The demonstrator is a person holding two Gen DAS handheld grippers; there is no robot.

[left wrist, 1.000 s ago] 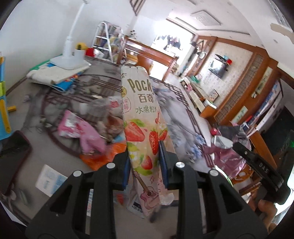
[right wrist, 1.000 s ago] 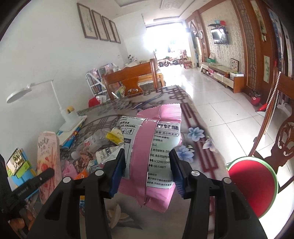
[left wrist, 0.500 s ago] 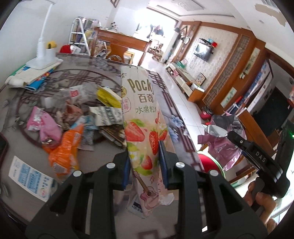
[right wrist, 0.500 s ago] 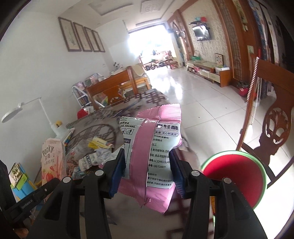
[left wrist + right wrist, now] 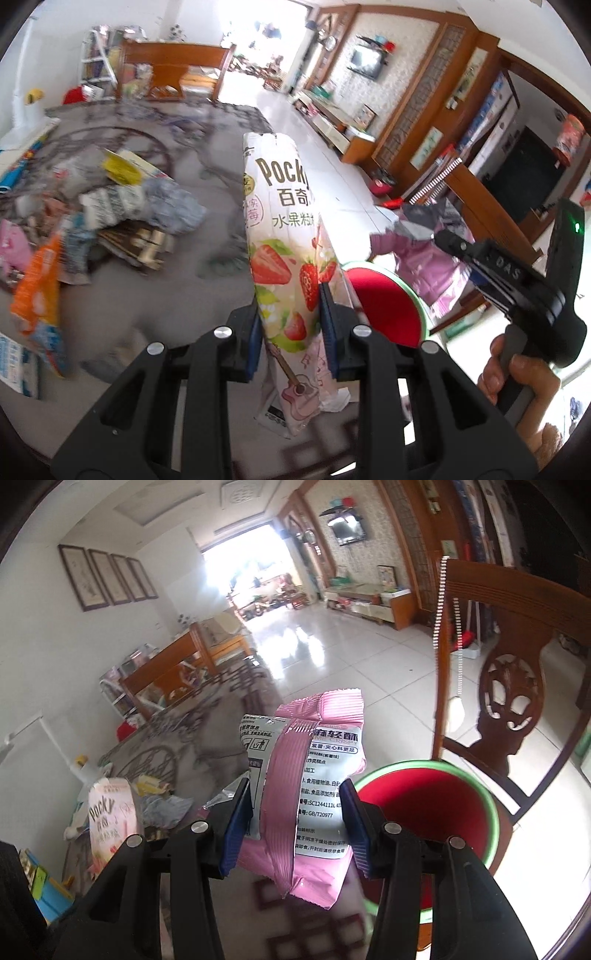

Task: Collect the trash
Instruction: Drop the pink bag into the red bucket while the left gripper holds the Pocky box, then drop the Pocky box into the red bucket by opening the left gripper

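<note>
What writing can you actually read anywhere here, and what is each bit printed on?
"Pocky", then "百奇", "水果粒" and a small "草莓" badge: strawberry snack box in the left gripper.
"GB/T20977", "SC1241111…" (cut off), "紫薯·夹心料更足": pink snack bag in the right gripper; its finer print is too small.
"DAS": side of the right gripper, left wrist view.
Table wrappers: blurred, unreadable.

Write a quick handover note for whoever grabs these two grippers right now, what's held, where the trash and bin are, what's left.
Left gripper: shut on the Pocky box, held upright.
Right gripper: shut on the pink snack bag.
Bin: red inside, green rim, on the floor just off the table edge, beside the wooden chair.
Done: both items lifted off the table.
Left: drop both in the bin, then clear the wrapper pile on the table.
</note>
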